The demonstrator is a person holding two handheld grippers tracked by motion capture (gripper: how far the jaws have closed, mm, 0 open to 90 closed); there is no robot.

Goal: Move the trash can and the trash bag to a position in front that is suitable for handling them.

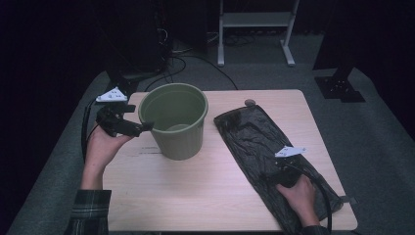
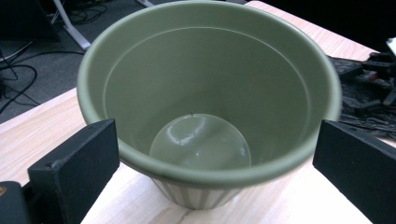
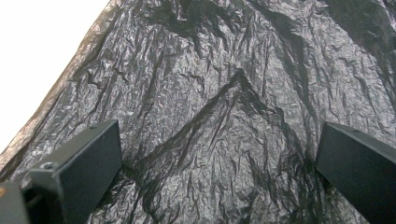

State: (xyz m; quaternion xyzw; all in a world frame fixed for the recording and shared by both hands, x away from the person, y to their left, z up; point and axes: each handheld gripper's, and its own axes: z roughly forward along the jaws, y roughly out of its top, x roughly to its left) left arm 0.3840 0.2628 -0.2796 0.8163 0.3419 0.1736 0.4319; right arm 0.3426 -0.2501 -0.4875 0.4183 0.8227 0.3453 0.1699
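Observation:
An empty green plastic bin (image 1: 175, 120) stands upright on the light wooden table (image 1: 205, 196), left of centre. My left gripper (image 1: 128, 123) is held just left of its rim, open; in the left gripper view the bin (image 2: 205, 93) sits between and beyond the jaws, which are spread wide at the near rim. A crumpled black plastic bag (image 1: 266, 147) lies flat along the table's right side. My right gripper (image 1: 288, 169) hovers low over the bag's near half, open, with the wrinkled bag (image 3: 219, 107) spread beneath its jaws.
A small round object (image 1: 250, 103) lies at the table's far edge by the bag's top end. Beyond the table, cables (image 1: 181, 61) trail over the grey floor and a white stand (image 1: 254, 29) is set up. The floor falls away darkly on both sides.

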